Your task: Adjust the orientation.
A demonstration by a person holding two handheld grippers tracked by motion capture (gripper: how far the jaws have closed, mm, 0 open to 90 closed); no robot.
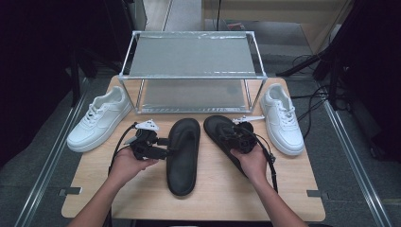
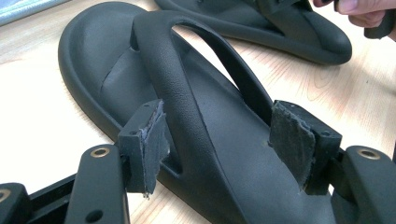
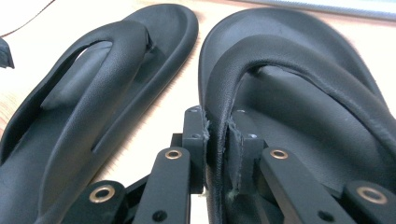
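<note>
Black moulded-foam thong sandals, a pair, flat on the pale wooden surface [image 1: 293, 189] before the two-tier metal shoe rack [image 1: 191, 71], both tiers bare. Right sandal [image 3: 299, 93] pinched by its strap edge in the closed right gripper [image 3: 217, 140]; left sandal [image 2: 196, 140] straddled across the strap by the open left gripper [image 2: 219, 140], not yet clamped. Lifting and shelving apparently ahead. White lace-up sneakers [image 1: 99, 118] waiting either side.

No text, label or number can be read anywhere.
</note>
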